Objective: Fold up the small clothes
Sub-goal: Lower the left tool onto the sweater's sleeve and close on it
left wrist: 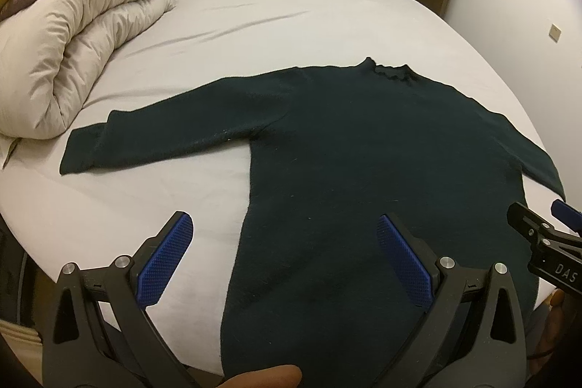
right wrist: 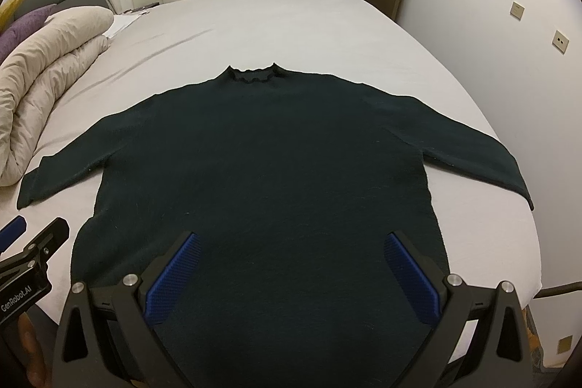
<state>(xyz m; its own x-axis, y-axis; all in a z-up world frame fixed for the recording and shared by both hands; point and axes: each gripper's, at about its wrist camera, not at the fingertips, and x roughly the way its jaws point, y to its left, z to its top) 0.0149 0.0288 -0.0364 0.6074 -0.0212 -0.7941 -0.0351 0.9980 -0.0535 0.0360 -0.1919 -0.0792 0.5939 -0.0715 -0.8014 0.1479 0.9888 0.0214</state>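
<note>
Item: dark sweater [right wrist: 262,162], flat on my bed [right wrist: 254,24], sleeves spread. My left claw [left wrist: 283,260] and right claw [right wrist: 291,275]: both wide, empty, above hem.

Both wrist views look down the bed [left wrist: 254,17] from its foot, sharing the sweater [right wrist: 262,162].

The left wrist view shows the white letters "DAS" on the black body of the right gripper [left wrist: 545,224] at the right edge. The right wrist view shows "GenRobot.AI" in white on the black body of the left gripper [right wrist: 32,231] at the left edge.
</note>
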